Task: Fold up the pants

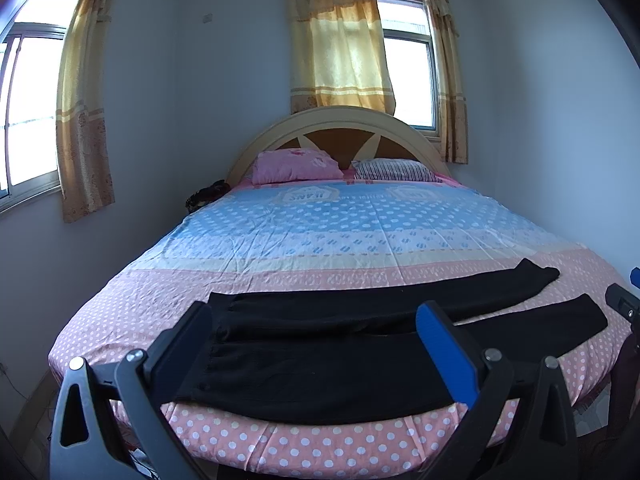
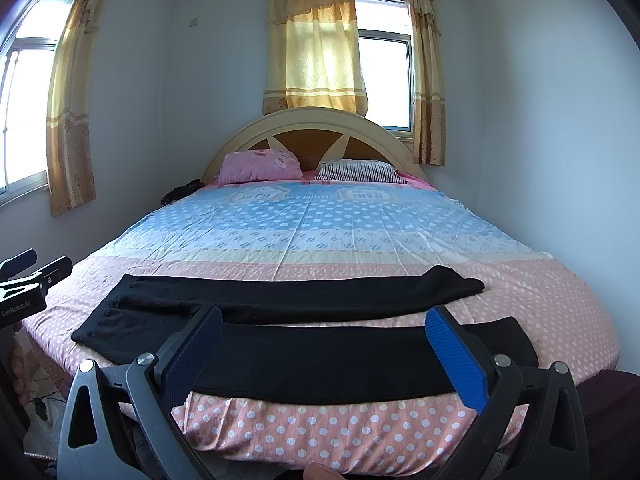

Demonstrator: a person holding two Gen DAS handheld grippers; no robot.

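Pants (image 1: 360,340) lie flat across the bed's (image 1: 320,224) near edge, legs spread apart, waist to your left. Left gripper (image 1: 316,344) and right gripper (image 2: 324,344) both hover with fingers wide apart, holding nothing. Grip the near leg's edge at both ends, then fold it squarely onto the far leg.

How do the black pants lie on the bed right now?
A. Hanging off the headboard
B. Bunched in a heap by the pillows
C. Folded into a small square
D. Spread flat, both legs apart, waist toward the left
D: the black fabric pants lie flat across the near end of the polka-dot bed sheet, legs separated, waistband at left.
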